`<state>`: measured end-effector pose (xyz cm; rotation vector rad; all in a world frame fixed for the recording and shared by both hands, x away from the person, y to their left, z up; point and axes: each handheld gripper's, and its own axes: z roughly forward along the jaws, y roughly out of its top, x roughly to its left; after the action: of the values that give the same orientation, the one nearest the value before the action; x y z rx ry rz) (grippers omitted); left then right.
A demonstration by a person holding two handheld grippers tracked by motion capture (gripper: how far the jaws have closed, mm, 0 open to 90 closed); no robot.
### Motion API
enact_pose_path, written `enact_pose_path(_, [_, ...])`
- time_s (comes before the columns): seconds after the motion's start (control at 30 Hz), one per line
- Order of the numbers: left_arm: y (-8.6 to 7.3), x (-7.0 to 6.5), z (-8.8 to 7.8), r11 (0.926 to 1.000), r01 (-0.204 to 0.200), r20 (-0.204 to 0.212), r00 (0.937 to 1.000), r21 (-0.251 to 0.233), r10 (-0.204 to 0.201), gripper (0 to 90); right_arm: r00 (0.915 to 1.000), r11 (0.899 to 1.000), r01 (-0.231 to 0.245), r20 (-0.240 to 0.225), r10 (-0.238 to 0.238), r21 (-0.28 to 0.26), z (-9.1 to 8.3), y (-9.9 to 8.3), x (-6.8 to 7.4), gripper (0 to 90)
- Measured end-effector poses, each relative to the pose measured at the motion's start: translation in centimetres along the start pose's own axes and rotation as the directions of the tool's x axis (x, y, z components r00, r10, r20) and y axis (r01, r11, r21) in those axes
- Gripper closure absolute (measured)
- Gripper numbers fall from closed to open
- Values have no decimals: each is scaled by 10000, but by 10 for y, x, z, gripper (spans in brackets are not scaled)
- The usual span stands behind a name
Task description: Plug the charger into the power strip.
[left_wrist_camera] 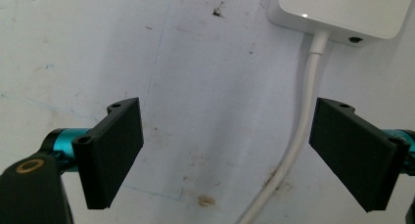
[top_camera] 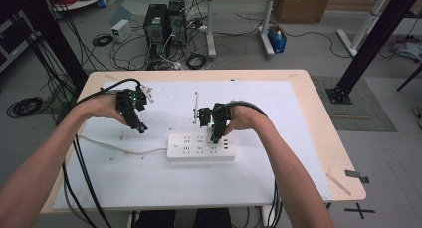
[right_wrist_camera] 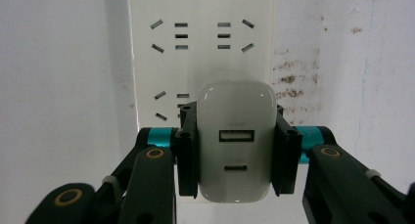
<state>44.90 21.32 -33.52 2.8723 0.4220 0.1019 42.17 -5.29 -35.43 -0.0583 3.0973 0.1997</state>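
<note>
Right gripper (right_wrist_camera: pixel 236 150): jaws clamped on the two flat sides of a white charger (right_wrist_camera: pixel 236 145), pads square to it, USB ports facing the camera. Charger hangs over the near-right part of the strip (top_camera: pixel 201 146), which lies mid-table on the white mat (top_camera: pixel 164 183), long axis left–right. In the right gripper view, free socket rows show beyond the charger; whether the prongs are already in a socket can't be told, since the charger body hides them.

Step in hand (judged): seat the charger in a socket. To do it well:
- Keep the charger upright w/ its face parallel to the strip top; any tilt and the prongs catch on the slot edges.
- Line the body up w/ one socket group, not astride two rows.
- Push straight down, no twist; hold the grip firm till the body sits flush.
- Strip is light and may slide or tip under an off-centre push.

Left gripper (top_camera: pixel 133 108): jaws wide apart, nothing between the pads, held over the mat to the left of the strip. In the left gripper view the strip's end (left_wrist_camera: pixel 342 11) and its white cord (left_wrist_camera: pixel 303 116) lie just ahead, the cord running past the right-hand jaw. It's well placed to brace the strip's left end if it shifts; cord should stay clear of the pads.
</note>
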Motion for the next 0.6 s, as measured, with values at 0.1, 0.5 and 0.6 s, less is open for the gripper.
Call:
enact_pose_path(0.1, [1, -1, 0, 10000, -84, 5, 10000, 8, 84, 129, 9999, 9999, -70, -124, 69, -146, 1, 0, -3, 627])
enact_pose_path(0.5, [-1, -4, -5, 9996, -11, -61, 10000, -291, 9, 129, 9992, 9943, -384, 38, 389, -992, 8, -13, 2, 628])
enact_pose_path(0.6, [-2, -5, -5, 9995, 1, -100, 9999, -318, -4, 129, 9993, 9955, -356, 73, 364, -880, 9, -11, 3, 629])
